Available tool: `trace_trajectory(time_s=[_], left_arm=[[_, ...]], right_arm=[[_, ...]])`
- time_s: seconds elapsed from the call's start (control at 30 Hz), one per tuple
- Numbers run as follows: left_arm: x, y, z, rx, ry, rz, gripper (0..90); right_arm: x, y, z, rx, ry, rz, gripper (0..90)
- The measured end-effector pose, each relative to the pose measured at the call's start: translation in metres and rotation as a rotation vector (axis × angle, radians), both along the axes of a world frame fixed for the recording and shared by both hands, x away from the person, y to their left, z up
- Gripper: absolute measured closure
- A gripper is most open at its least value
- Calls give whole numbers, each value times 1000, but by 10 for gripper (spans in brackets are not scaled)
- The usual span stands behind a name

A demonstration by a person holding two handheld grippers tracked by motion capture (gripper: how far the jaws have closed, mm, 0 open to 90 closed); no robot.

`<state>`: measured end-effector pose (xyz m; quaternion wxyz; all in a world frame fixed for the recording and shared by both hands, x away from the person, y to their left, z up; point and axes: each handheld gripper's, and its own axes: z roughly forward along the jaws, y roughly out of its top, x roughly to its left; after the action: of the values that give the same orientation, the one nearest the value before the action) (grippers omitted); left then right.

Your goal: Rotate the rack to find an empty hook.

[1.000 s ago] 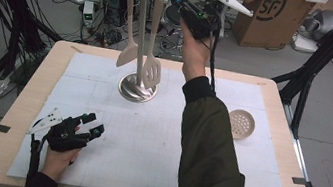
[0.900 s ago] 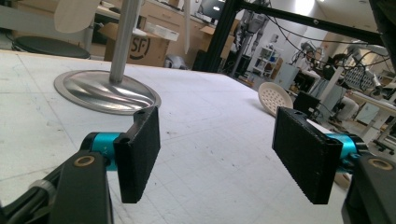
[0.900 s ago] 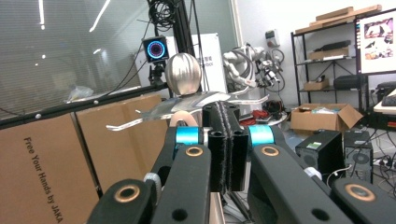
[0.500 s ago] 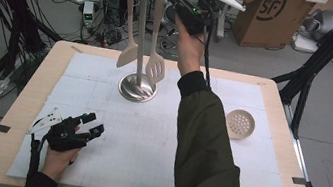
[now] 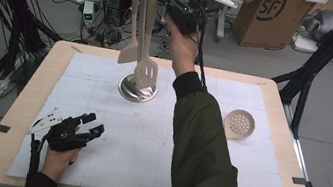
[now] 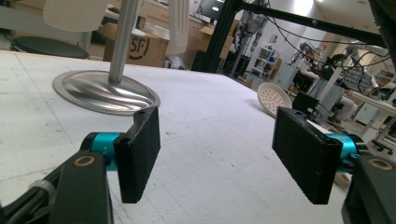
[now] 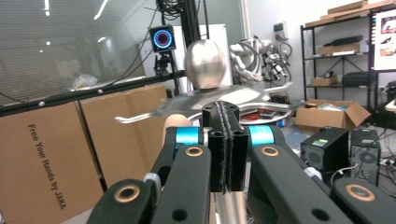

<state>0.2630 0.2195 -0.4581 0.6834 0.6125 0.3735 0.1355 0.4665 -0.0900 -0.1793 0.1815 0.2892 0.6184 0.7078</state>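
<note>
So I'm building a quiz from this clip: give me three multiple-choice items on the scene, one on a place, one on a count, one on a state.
1. Where does the round perforated strainer lie?
A. on the white mat, right of the utensil stand
B. hung on the stand
C. in the left claw

2. How many utensils hang from the utensil stand?
A. none
B. two
C. five

3. How do the right claw's pads stand?
A. wide apart
B. pressed together
C. clamped on the strainer

Answers: 1 A, it lies flat on the white mat near the right edge. 2 B, a plain turner and a slotted turner hang there. 3 B, the right gripper view shows the pads meeting with nothing between them.
</note>
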Motion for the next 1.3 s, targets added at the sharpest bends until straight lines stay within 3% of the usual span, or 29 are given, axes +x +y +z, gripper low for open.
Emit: trace_trajectory(time_s=[0.37,1.0,1.3], left_arm=[[0,0,0,6,-2,0,328],[0,0,0,11,-4,-1,328],[-1,0,0,8,-4,-1,328]], right_arm=[[-9,19,0,-11,-11,34,900],[-14,34,2,-37,-15,46,900],[-17,30,-1,-49,-14,31,900]])
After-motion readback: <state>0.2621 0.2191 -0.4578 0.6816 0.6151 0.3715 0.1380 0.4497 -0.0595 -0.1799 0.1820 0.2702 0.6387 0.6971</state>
